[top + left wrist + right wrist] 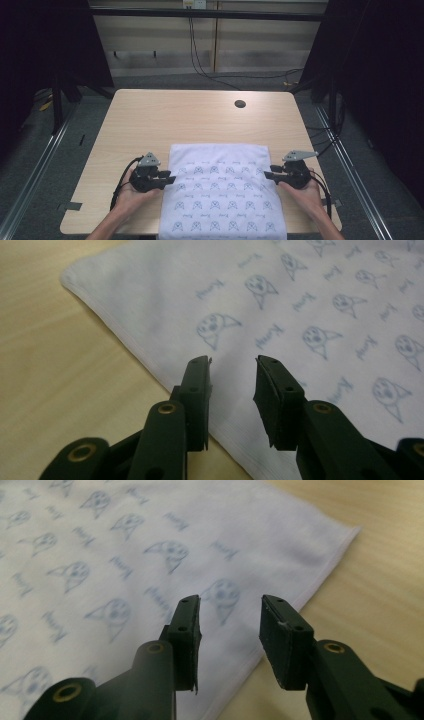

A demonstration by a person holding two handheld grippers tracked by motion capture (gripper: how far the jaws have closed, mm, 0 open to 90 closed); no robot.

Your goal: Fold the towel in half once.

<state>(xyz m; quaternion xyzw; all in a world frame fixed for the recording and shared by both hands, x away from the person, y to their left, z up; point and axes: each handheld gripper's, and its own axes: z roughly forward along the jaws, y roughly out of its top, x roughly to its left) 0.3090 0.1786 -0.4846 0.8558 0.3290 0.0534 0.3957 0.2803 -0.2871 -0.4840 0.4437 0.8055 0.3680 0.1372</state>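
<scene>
A white cloth [220,192] printed with small blue figures lies flat on the wooden table [150,120], its near end hanging over the front edge. My left gripper [170,179] is at the cloth's left edge, open, its jaws hovering over the cloth [310,300] just inside the hem. My right gripper [269,175] is at the cloth's right edge, also open, with its jaws above the printed cloth [100,555] near the hem. In the left gripper view my left gripper [233,367] holds nothing, and my right gripper [230,605] grips nothing either.
A round cable hole [240,104] sits in the table's far right part. Bare wood stretches beyond the cloth and at both sides. Black cables [200,60] run on the floor behind the table, with dark frames left and right.
</scene>
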